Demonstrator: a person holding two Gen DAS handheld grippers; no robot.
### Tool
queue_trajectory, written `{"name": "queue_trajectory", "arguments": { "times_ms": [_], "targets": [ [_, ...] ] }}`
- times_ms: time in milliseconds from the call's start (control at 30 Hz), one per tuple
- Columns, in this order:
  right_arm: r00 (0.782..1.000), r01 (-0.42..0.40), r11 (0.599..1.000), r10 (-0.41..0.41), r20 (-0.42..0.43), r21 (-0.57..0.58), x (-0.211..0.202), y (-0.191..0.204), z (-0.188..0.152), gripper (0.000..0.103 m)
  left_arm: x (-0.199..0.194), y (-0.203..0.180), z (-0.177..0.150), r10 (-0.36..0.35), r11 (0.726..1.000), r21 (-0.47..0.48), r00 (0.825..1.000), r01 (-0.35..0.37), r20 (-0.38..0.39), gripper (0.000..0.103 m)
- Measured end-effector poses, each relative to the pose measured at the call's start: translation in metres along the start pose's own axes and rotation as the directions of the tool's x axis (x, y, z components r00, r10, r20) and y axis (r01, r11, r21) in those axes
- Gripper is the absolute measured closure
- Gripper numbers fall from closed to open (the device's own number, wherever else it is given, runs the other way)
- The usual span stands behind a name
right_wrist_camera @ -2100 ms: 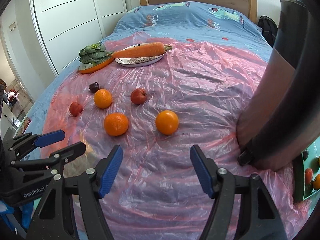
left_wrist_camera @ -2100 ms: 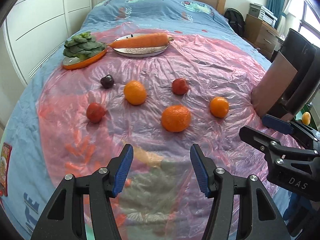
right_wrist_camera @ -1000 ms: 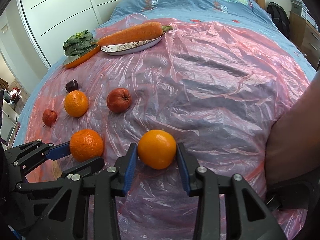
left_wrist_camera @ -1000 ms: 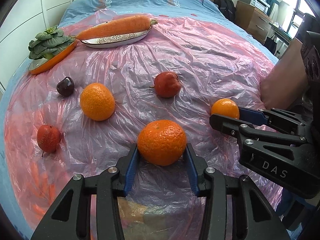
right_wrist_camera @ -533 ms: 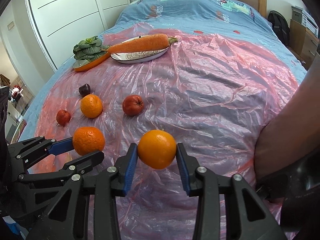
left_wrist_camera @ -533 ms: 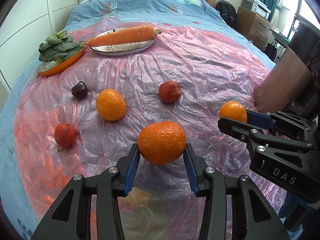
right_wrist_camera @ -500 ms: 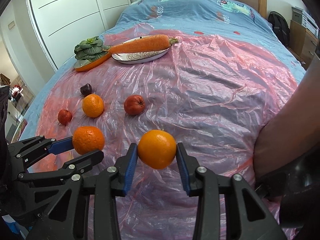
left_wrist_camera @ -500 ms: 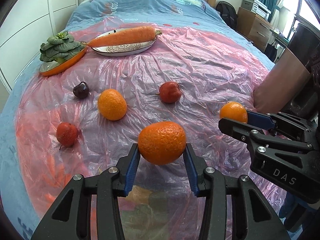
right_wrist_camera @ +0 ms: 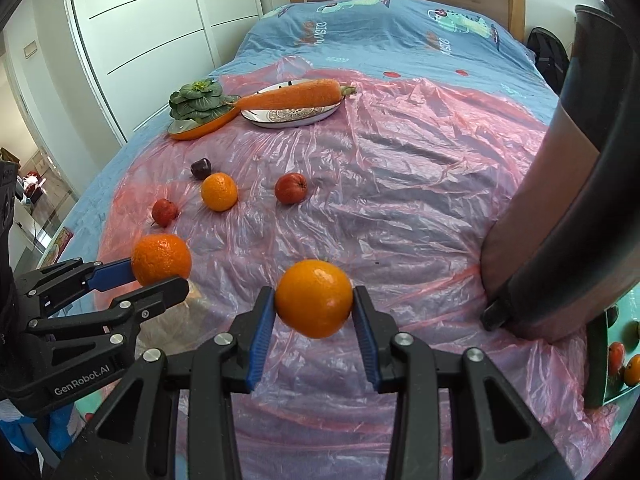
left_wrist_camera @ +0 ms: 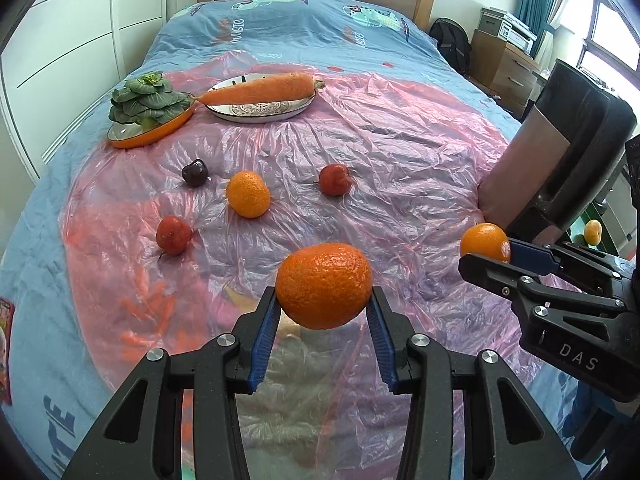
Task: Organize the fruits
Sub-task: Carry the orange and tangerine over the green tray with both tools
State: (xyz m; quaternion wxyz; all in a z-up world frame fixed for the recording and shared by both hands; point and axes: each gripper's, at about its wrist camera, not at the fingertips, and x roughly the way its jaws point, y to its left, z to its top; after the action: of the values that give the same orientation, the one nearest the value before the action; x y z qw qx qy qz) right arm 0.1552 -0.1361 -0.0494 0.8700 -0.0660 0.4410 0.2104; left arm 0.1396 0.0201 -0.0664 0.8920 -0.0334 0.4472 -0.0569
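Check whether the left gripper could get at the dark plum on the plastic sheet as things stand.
Probably not yet. The left gripper is shut on a rough orange, so its jaws are full. The way to the dark plum looks free; it lies apart from other fruit.

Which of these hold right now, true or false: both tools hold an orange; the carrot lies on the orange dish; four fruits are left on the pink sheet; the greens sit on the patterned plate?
1. Both tools hold an orange: true. The left tool grips the rough orange, the right tool the smooth orange.
2. False: the carrot lies on the patterned plate.
3. True: small orange, two red fruits, dark fruit.
4. False: the greens sit on the orange dish.
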Motion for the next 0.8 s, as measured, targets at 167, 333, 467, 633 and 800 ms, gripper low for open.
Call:
{"name": "queue_trajectory", "arguments": {
  "times_ms": [167, 333, 467, 633, 800],
  "targets": [
    [1.0, 0.01, 1.0, -0.01, -0.001, -0.015, -0.017, 0.007, -0.014, 0.038, -0.017, -0.001, -0.009, -0.007, 1.0, 0.003, 1.0, 0.007, 0.017, 0.064],
    [1.0, 0.027, 0.999, -0.027, -0.004, -0.02, -0.032, 0.007, -0.029, 0.038, -0.031, -0.005, -0.019, -0.008, 1.0, 0.02, 1.0, 0.007, 0.027, 0.064],
    [0.999, 0.041, 0.999, -0.041, -0.007, -0.018, -0.043, 0.003, -0.042, 0.038, -0.04, -0.013, -0.028, -0.008, 0.999, 0.037, 1.0, 0.007, 0.029, 0.064],
    [0.998, 0.057, 0.998, -0.057, -0.006, -0.011, -0.058, -0.004, -0.057, 0.038, -0.05, -0.024, -0.038, -0.011, 0.998, 0.057, 0.999, 0.009, 0.031, 0.064],
    [0.997, 0.075, 0.997, -0.075, -0.007, -0.001, -0.07, -0.013, -0.072, 0.038, -0.058, -0.038, -0.045, -0.015, 0.996, 0.084, 0.999, 0.012, 0.035, 0.064]
  ]
}}
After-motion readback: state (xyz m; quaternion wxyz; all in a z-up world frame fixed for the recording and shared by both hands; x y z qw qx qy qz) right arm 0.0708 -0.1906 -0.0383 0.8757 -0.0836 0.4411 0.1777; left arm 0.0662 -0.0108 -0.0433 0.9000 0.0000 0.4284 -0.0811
